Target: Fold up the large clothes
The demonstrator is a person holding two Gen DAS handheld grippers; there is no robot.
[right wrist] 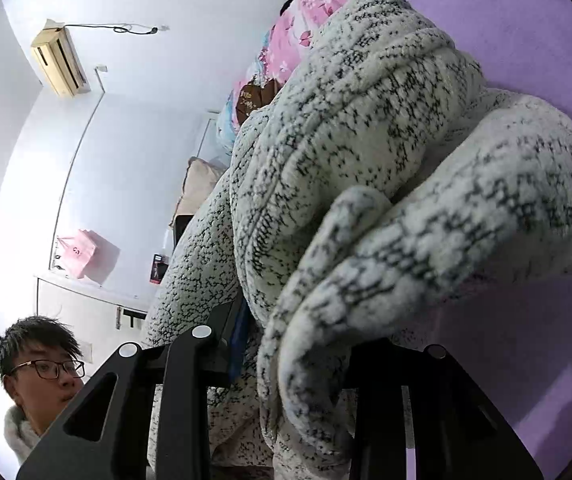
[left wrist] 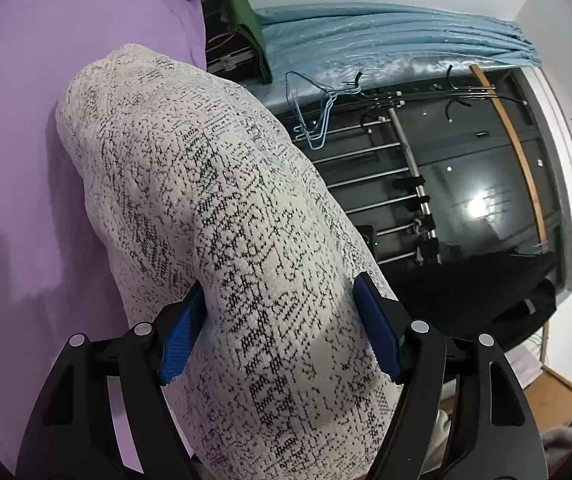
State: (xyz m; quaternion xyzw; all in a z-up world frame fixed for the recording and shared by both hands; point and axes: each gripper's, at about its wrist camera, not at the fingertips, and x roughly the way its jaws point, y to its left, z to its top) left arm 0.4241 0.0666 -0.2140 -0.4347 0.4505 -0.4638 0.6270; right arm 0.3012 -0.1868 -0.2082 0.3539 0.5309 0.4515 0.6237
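A thick white knit garment with black speckles (left wrist: 206,184) stretches from the purple bed sheet (left wrist: 26,80) back to my left gripper (left wrist: 280,286). Its blue pads (left wrist: 378,332) press on a wide bundle of the fabric from both sides. In the right wrist view the same garment (right wrist: 366,120) hangs in heavy folds over my right gripper (right wrist: 286,328), above the purple sheet (right wrist: 526,20). One blue pad (right wrist: 240,328) shows against the cloth; the other finger is buried under a fold. That gripper is shut on the fabric.
A blue curtain (left wrist: 386,36), a metal drying rack with hangers (left wrist: 314,120) and a dark window (left wrist: 486,200) lie past the bed's edge. A floral quilt (right wrist: 298,40) is piled at the bed's head. A person (right wrist: 42,368) stands at the lower left; a pink bag (right wrist: 78,252) hangs on the wall.
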